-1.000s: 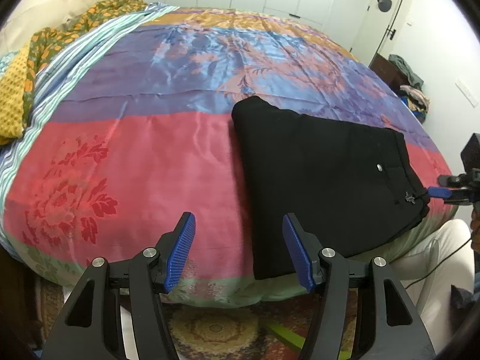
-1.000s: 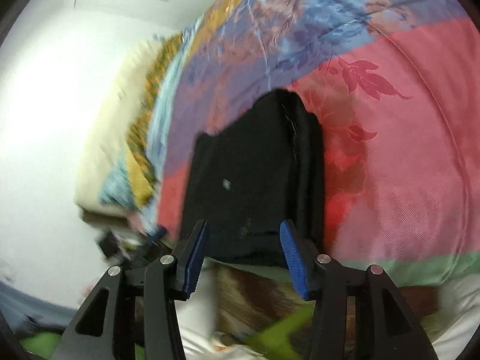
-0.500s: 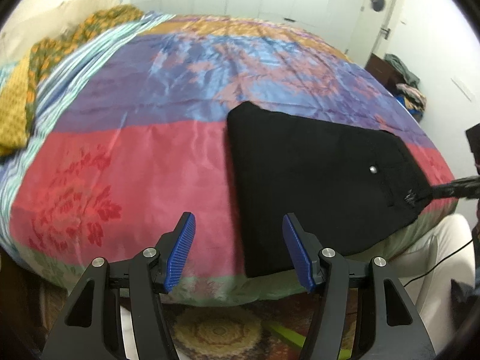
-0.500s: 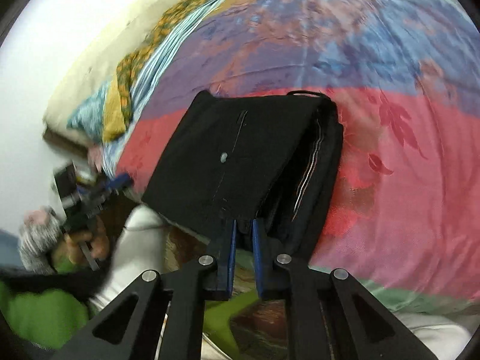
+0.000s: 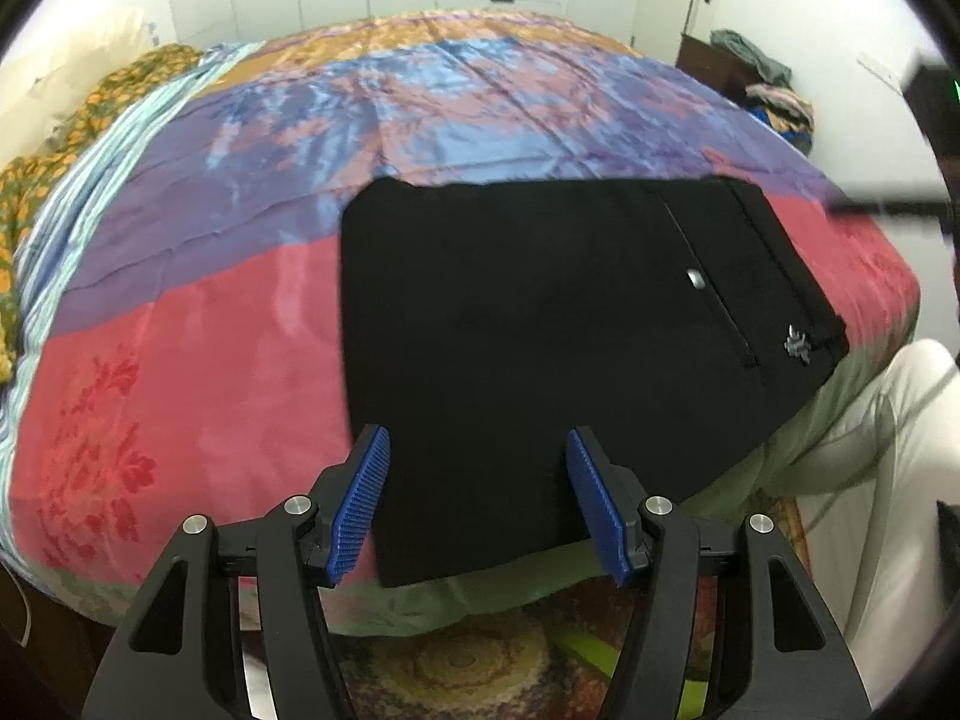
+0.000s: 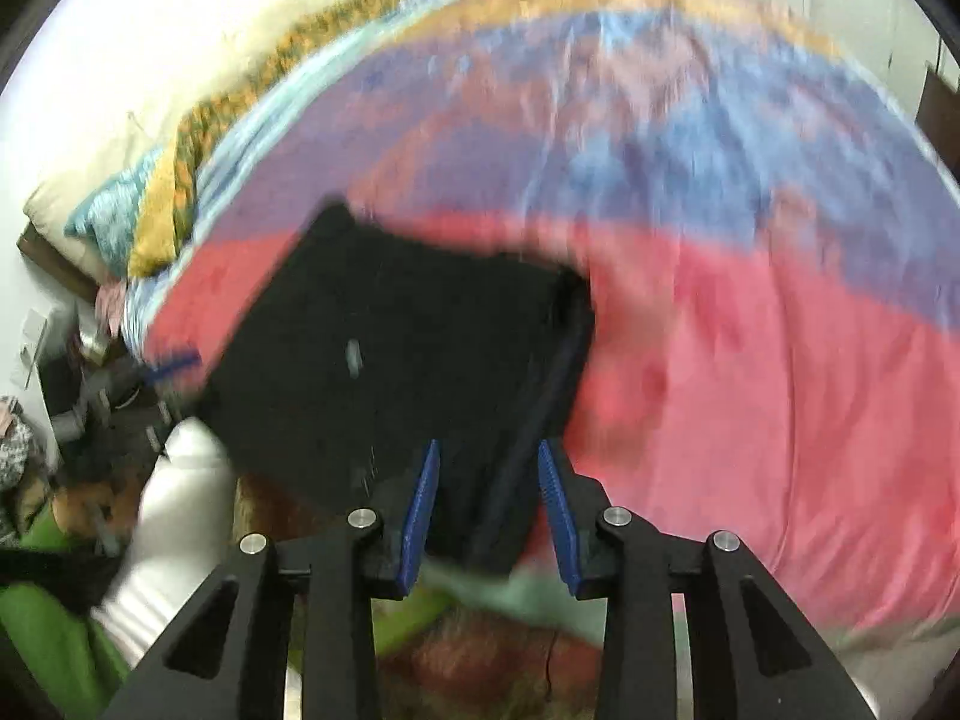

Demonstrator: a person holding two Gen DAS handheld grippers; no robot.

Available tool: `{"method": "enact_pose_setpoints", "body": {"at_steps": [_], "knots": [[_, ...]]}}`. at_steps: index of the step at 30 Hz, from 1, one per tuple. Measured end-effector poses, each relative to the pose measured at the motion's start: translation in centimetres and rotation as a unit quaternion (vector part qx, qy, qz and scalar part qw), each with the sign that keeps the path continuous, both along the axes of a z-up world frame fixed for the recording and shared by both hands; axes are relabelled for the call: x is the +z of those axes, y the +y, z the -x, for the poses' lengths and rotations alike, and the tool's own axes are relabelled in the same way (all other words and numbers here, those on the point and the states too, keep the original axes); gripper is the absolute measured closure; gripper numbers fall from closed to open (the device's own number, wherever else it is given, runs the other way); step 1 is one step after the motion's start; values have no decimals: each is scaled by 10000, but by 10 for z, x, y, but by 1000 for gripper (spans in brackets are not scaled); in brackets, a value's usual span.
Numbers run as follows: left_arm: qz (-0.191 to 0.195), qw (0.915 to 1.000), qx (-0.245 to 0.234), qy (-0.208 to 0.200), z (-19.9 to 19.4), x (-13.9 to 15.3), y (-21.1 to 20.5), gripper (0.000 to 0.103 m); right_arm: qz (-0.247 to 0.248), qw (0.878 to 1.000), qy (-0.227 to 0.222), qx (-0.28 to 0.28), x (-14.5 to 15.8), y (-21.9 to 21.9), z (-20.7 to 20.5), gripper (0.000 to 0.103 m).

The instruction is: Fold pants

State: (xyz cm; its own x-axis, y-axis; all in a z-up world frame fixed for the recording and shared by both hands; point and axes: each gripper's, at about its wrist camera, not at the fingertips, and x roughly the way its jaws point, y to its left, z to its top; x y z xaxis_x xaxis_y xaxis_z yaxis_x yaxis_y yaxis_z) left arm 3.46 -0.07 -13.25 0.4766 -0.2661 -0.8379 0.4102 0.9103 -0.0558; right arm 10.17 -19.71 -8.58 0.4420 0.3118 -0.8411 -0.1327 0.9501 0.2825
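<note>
The black pants (image 5: 540, 324) lie folded into a flat rectangle on the near edge of the bed, with a silver button and pocket seam toward the right. My left gripper (image 5: 477, 501) is open and empty, just off the bed's front edge over the fold's near end. In the right wrist view, which is blurred by motion, the pants (image 6: 390, 360) lie in front of my right gripper (image 6: 487, 510), whose jaws are open around the waistband corner without pinching it.
The bed carries a shiny red, purple and blue quilt (image 5: 180, 330). An orange patterned blanket (image 5: 36, 180) and a pillow lie at the left. A dark cabinet with clothes (image 5: 762, 84) stands at the back right. A patterned rug (image 5: 468, 672) lies below.
My right gripper shut on the waistband corner half a second ago and has now opened, letting go and swinging. My left gripper moved right, over the pants' near end.
</note>
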Motion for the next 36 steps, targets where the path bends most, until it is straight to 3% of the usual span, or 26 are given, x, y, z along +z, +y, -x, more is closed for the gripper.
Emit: {"method": "enact_pose_setpoints", "body": {"at_steps": [3,6,10,12,15,23,33,34,36], "knots": [[-123,9999,-49,-20,4,-4,-6,39,-169,9981,-591,42,8,16,-22,68],[-150,9999,-51,-48,6,-4,-6,39,-203,9952,-931,206,-4,40,-42,68],[-106,9999,-100,-36,6,-5,-8,38,225,9973,-602,350,-51,56,-60,69],[-89,9998,-192,-41,7,-6,-11,38,546,9970,-490,253,-70,54,-61,77],[-192,9995,-246,-97,9,-7,-16,37,527,9981,-310,85,-84,47,-61,77],[-138,9996,-235,-79,7,-6,-16,36,558,9979,-322,51,-85,41,-59,77],[-125,9997,-209,-55,6,-9,-15,34,584,9977,-322,72,-64,44,-46,73],[-122,9997,-209,-54,6,-9,-15,34,576,9977,-341,54,-59,44,-44,71],[-118,9997,-211,-52,6,-9,-15,34,549,9977,-405,28,-49,44,-38,58]]}}
